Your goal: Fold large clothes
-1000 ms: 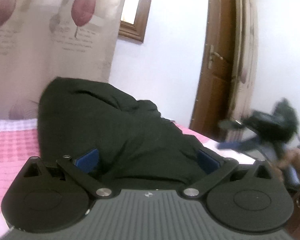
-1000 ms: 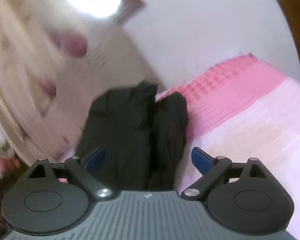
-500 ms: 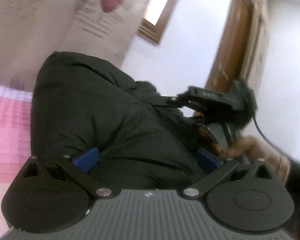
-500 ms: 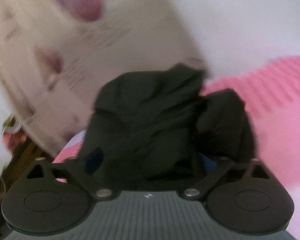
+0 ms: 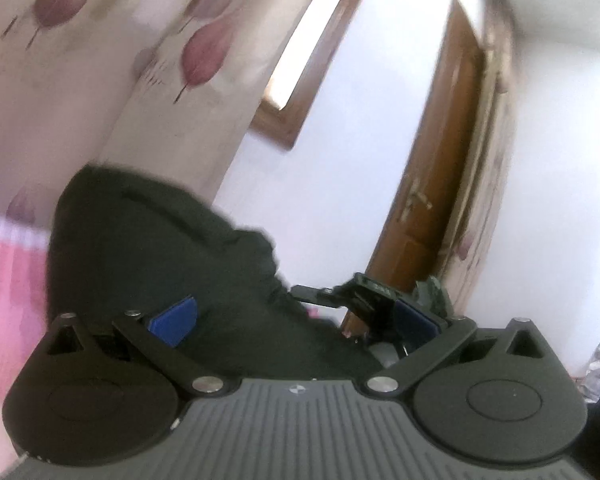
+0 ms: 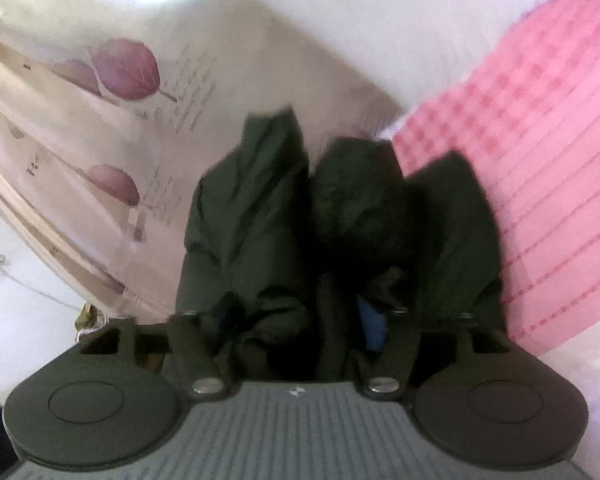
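Note:
A dark green-black garment (image 5: 160, 256) lies bunched on the pink bed. My left gripper (image 5: 296, 320) is open, its blue pads wide apart, with the cloth lying between them. In the right wrist view the same garment (image 6: 260, 216) fills the middle in bunched folds. My right gripper (image 6: 300, 320) has its fingers drawn in and is shut on a fold of the cloth; one blue pad (image 6: 370, 320) shows against the fabric. The right gripper also shows in the left wrist view (image 5: 360, 292), at the garment's right end.
A pink checked bedspread (image 6: 540, 128) covers the bed. A cream curtain with purple leaves (image 5: 100, 60) hangs behind it. A wooden door (image 5: 432, 168) and a window frame (image 5: 296, 92) stand at the back, between white walls.
My right gripper has closed on the garment's fold; a second ago it was open. The left gripper has tilted and stayed open over the cloth.

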